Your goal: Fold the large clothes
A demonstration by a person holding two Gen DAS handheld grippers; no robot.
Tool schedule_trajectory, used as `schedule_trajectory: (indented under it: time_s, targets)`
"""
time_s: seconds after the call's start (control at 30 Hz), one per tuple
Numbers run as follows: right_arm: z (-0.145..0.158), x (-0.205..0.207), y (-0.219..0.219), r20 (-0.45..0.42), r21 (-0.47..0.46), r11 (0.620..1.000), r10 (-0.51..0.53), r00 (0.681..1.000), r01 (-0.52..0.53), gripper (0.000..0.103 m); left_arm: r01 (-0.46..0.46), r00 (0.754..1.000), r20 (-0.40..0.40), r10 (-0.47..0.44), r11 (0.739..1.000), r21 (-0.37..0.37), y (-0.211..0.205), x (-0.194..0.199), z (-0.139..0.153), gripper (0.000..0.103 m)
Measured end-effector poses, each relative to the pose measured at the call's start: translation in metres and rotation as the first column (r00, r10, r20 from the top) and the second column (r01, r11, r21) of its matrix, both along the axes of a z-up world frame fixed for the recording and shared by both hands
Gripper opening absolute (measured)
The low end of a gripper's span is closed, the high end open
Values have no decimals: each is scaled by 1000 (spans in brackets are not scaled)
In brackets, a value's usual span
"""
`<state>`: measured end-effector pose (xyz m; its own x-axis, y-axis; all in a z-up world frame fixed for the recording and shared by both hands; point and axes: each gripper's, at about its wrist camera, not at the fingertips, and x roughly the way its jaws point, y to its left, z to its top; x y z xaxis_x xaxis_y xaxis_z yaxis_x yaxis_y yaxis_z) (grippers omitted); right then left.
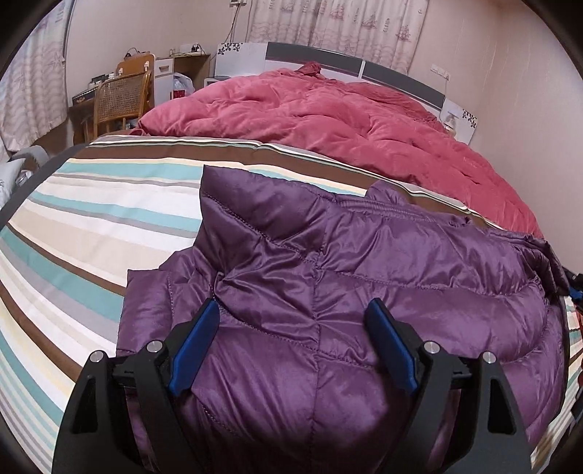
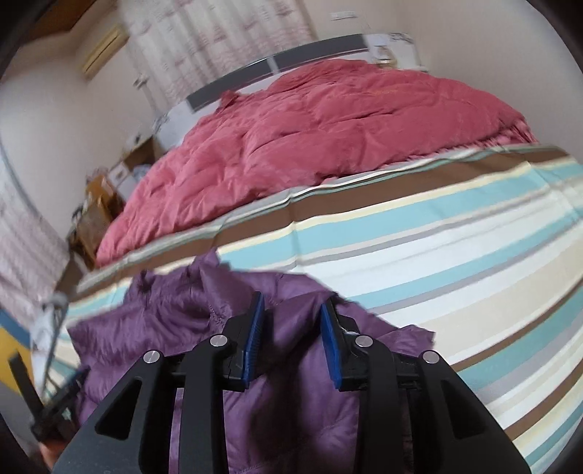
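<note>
Shiny purple quilted down jacket [image 1: 328, 291] on striped bedsheet [image 1: 91, 218], left gripper [image 1: 291, 350] spread wide above it (nothing pinched), right gripper [image 2: 291, 342] parted, empty

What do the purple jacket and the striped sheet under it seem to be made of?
Purple jacket: probably thin nylon or polyester shell with puffy fill; glossy sheen, stitched quilting, soft bulges. Striped sheet: likely woven cotton or a blend; matte, flat, faint creases, no shine.

Pale walls [image 1: 517, 84], patterned curtains [image 1: 339, 25], wicker chair [image 1: 120, 98], striped bed [image 1: 91, 204], red duvet [image 1: 328, 120]
</note>
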<state>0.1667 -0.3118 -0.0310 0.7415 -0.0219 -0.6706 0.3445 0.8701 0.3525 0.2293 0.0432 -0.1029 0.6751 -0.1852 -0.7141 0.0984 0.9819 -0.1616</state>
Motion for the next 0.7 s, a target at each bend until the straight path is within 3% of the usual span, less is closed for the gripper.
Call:
schedule_trajectory:
  time_s: [0.03,0.07,0.2,0.33,0.43,0.5,0.57,0.7]
  targets:
    - [2,-2,-6,12,3,999,-34,999,34,66,5,1000,-1,-5,1000,10,-2,1,0,84]
    - [5,-7,-10,31,-4,998,-63,998,63,69,7,1000,0,-7,1000,16,-2,0,-1,84]
    - [19,-14,-5,55,-78,996,-30,998,34,69,-7,1000,2,7,1000,19,-4,-5,7,83]
    - [24,-11,35,31,-203,976,88,996,-80,68,8,999,45,-7,1000,-26,-14,-14,29,83]
    - [19,0,71,-14,-260,947,192,981,-189,63,66,995,76,-69,997,44,-37,-17,45,81]
    - [13,9,92,-47,-277,925,260,965,-262,63,112,990,74,-120,989,94,-51,-17,49,72]
    - [7,18,104,-78,-295,903,302,950,-311,58,175,982,45,-186,969,174,-70,-12,46,60]
    - [-13,44,112,-170,-309,876,334,927,-371,58,251,967,-28,-254,927,279,-95,4,37,54]
